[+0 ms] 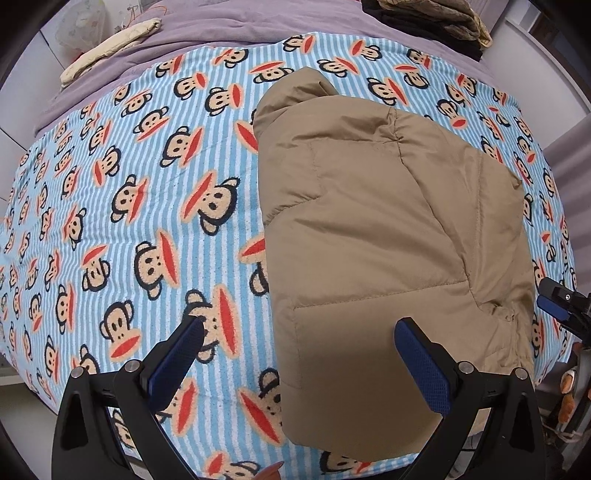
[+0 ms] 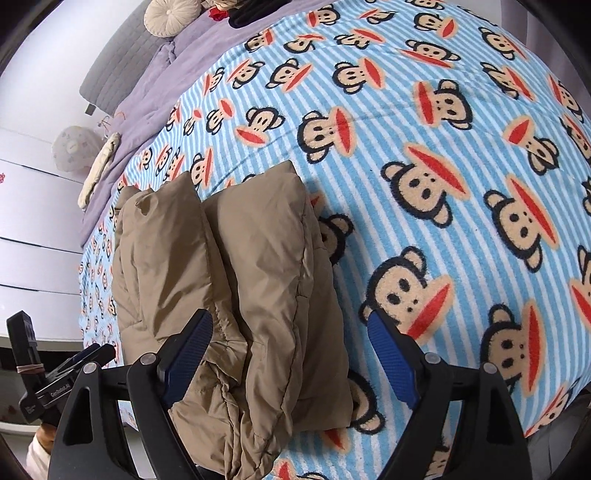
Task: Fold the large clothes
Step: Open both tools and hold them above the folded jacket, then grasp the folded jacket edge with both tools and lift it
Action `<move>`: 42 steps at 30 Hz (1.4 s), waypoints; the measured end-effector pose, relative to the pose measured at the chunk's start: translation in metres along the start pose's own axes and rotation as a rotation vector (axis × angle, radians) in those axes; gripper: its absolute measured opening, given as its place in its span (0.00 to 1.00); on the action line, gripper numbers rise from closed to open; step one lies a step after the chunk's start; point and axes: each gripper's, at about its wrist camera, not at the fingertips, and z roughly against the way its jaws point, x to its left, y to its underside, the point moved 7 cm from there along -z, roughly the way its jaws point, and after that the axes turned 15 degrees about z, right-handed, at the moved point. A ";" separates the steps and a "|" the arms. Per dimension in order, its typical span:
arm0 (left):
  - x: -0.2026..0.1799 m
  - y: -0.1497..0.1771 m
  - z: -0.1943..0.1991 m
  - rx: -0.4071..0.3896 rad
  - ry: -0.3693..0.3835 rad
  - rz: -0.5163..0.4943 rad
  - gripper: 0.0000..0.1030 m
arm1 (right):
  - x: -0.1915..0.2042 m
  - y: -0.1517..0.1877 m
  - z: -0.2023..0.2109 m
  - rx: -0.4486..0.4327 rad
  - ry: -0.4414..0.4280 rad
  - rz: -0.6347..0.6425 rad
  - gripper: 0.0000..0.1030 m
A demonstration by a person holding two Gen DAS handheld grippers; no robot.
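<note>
Left claw (image 2: 59, 373) mount reads "GenRobot.AI"; tan jacket (image 2: 229, 280) unlabelled.

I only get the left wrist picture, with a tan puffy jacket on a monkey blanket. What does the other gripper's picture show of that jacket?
Observer: The jacket lies folded in two thick layers side by side.
Operator: Is the right gripper holding it?
Observer: No, the right gripper stands open above the jacket's near end, and its pads press on nothing.
Operator: Anything else on the bed?
Observer: A round cream cushion sits at the far end, on the purple sheet.
</note>
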 end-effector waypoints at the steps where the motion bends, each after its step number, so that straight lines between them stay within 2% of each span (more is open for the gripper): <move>1: 0.001 -0.001 -0.001 0.001 0.000 0.003 1.00 | -0.001 0.000 0.000 0.004 0.000 -0.001 0.85; 12: 0.000 -0.007 -0.015 0.042 0.061 0.013 1.00 | -0.010 0.004 -0.004 0.083 0.015 -0.004 0.85; 23: -0.002 -0.012 -0.022 0.076 0.130 0.006 1.00 | -0.006 0.006 -0.016 0.141 -0.024 -0.003 0.85; 25: 0.000 -0.016 -0.021 0.084 0.185 0.017 1.00 | -0.006 0.004 -0.019 0.141 -0.036 -0.007 0.85; 29: 0.010 -0.030 -0.029 0.157 0.359 0.092 1.00 | -0.005 -0.002 -0.024 0.142 -0.084 0.000 0.85; 35: 0.019 -0.035 -0.079 0.305 0.509 0.199 1.00 | -0.009 -0.008 -0.056 0.197 -0.186 -0.011 0.85; 38: 0.006 -0.035 -0.096 0.376 0.629 0.234 1.00 | -0.006 -0.011 -0.078 0.227 -0.247 -0.013 0.86; 42: -0.008 -0.035 -0.114 0.394 0.636 0.235 1.00 | 0.002 -0.017 -0.104 0.249 -0.319 -0.022 0.86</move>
